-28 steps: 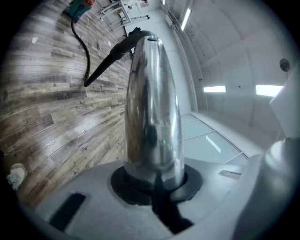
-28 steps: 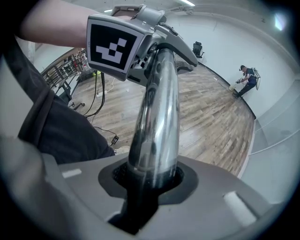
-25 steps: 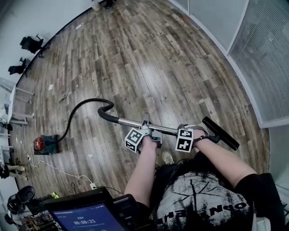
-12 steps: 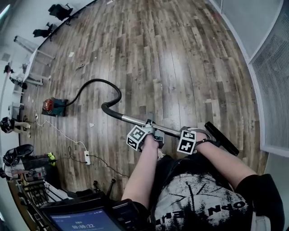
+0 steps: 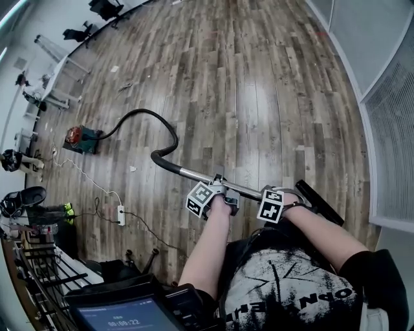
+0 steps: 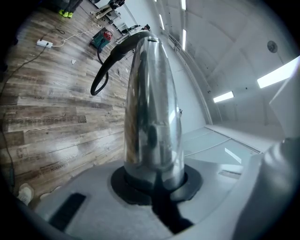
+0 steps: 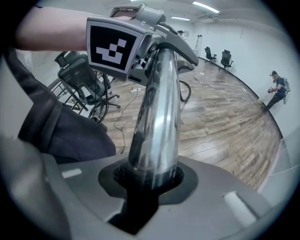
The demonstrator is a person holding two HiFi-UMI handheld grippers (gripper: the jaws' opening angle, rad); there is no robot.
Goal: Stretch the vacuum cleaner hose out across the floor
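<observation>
The vacuum's black hose (image 5: 145,123) runs from the red and teal canister (image 5: 82,139) across the wood floor, curls once and joins a chrome wand (image 5: 194,174). Both grippers clamp this wand side by side: my left gripper (image 5: 220,189) nearer the hose, my right gripper (image 5: 284,197) nearer the black floor nozzle (image 5: 319,202). In the left gripper view the wand (image 6: 152,103) rises from the shut jaws toward the hose (image 6: 101,75) and canister (image 6: 101,38). In the right gripper view the wand (image 7: 157,117) leads up to the left gripper's marker cube (image 7: 112,47).
A white power strip (image 5: 120,215) with its cable lies left of me. A wire rack (image 5: 45,271) and a screen (image 5: 123,317) stand at the lower left. Office chairs (image 5: 107,8) line the far wall, a glass partition (image 5: 388,129) the right. A person (image 7: 274,91) stands far off.
Both grippers have carried the wand away from the canister. The canister now lies farther off, and the hose runs out longer with a looser curl.
</observation>
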